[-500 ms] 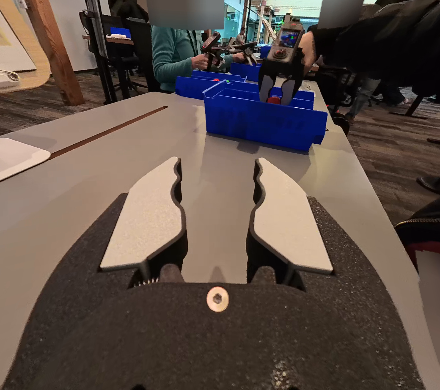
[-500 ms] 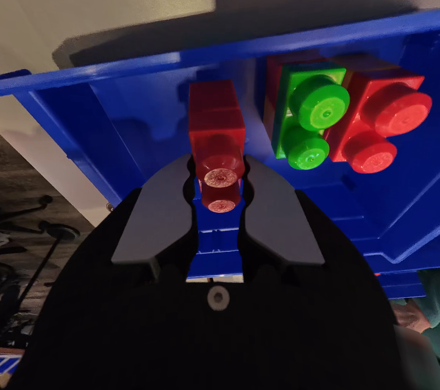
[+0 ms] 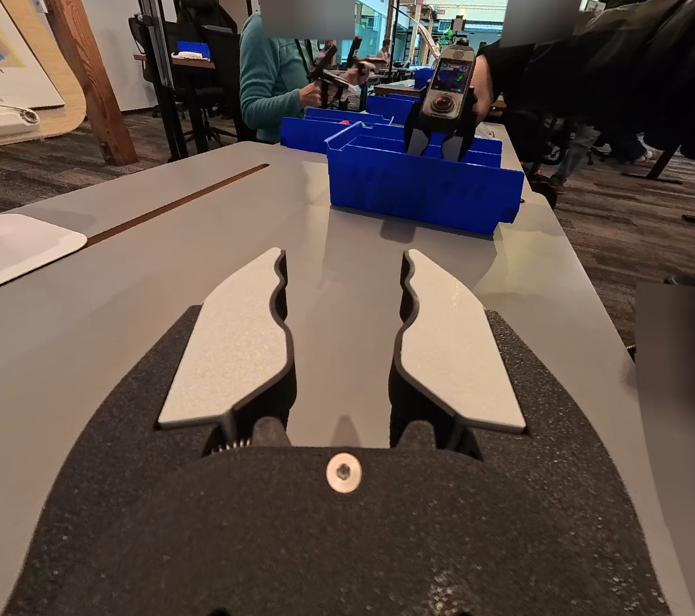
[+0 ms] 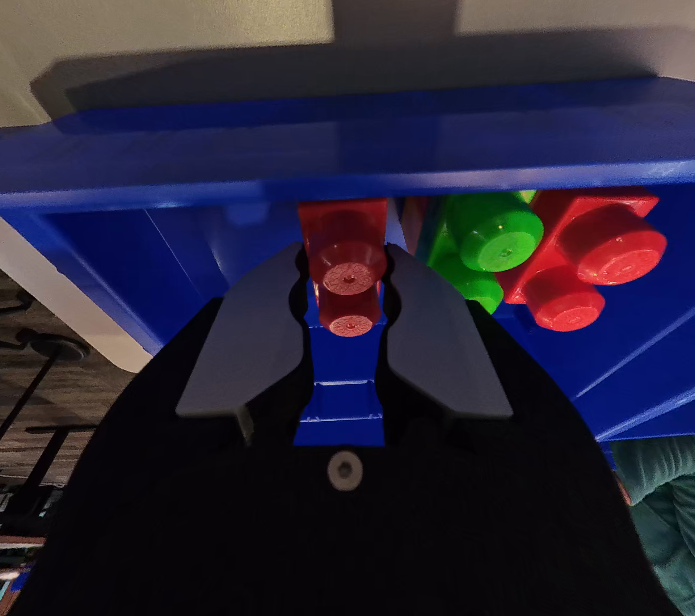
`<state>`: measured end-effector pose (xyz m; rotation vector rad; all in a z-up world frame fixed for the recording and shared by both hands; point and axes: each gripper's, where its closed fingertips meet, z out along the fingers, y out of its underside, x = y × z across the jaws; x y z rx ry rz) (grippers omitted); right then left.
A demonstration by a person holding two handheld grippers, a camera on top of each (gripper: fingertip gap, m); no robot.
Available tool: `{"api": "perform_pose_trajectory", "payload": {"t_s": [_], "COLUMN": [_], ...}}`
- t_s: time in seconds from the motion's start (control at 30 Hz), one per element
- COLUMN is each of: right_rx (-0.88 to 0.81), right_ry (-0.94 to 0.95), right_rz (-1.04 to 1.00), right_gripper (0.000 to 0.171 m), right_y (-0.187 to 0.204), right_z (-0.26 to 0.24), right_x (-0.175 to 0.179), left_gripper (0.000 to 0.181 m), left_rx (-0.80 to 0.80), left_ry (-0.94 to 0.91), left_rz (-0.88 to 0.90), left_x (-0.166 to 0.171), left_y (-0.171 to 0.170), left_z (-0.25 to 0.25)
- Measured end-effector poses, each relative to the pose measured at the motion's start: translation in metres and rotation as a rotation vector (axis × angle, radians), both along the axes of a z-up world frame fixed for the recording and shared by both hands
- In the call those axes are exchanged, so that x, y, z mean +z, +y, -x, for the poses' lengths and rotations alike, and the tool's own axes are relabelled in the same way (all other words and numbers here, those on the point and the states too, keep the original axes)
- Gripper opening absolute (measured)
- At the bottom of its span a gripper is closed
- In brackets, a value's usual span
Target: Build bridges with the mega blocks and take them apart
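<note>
One grey table (image 3: 150, 297) carries everything. Along its far right edge stand blue bins: three can be counted in the left wrist view, the nearest and largest (image 3: 421, 195) facing the camera broadside, two more (image 3: 308, 131) behind it toward the far end.

Two grippers are in use. The left gripper (image 3: 343, 259) hangs low over the bare middle of the table, its two fingers spread wide with nothing between them. The right gripper (image 4: 344, 255) reaches down into the nearest bin (image 4: 338, 161), near its front wall; it also shows from outside in the left wrist view (image 3: 438, 146), fingers dipped past the rim.

Three mega blocks can be counted inside that bin, each with two round studs. The right gripper's fingers are closed in against the sides of a dark red block (image 4: 346, 259), which sits by the front wall. Just to its right lie a green block (image 4: 492, 244) and a bright red block (image 4: 586, 267), side by side and touching.

A person in a teal sleeve (image 3: 270, 79) sits at the table's far end.
</note>
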<state>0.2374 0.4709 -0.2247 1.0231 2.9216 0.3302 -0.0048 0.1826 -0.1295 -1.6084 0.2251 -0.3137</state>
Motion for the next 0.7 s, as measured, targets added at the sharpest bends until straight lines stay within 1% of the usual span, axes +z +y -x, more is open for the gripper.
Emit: {"api": "perform_pose_trajectory", "payload": {"t_s": [0.4, 0.57, 0.67, 0.7], "right_rx": [0.010, 0.014, 0.013, 0.010], "right_ry": [-0.005, 0.020, 0.053, 0.056], "right_rz": [-0.048, -0.048, -0.055, -0.048], "right_gripper": [0.036, 0.037, 0.048, 0.049], "right_y": [0.001, 0.002, 0.003, 0.002], "right_z": [-0.003, -0.002, 0.001, 0.001], "right_x": [-0.001, -0.001, 0.000, 0.001], "left_gripper": [0.058, 0.059, 0.059, 0.059], "left_rx": [-0.007, -0.004, -0.006, -0.006], "left_ry": [0.013, 0.012, 0.009, 0.010], "left_rz": [-0.019, -0.029, -0.028, -0.026], "left_x": [0.007, 0.010, 0.011, 0.010], "left_y": [-0.002, -0.002, -0.001, -0.001], "left_z": [-0.002, -0.001, -0.001, -0.001]}}
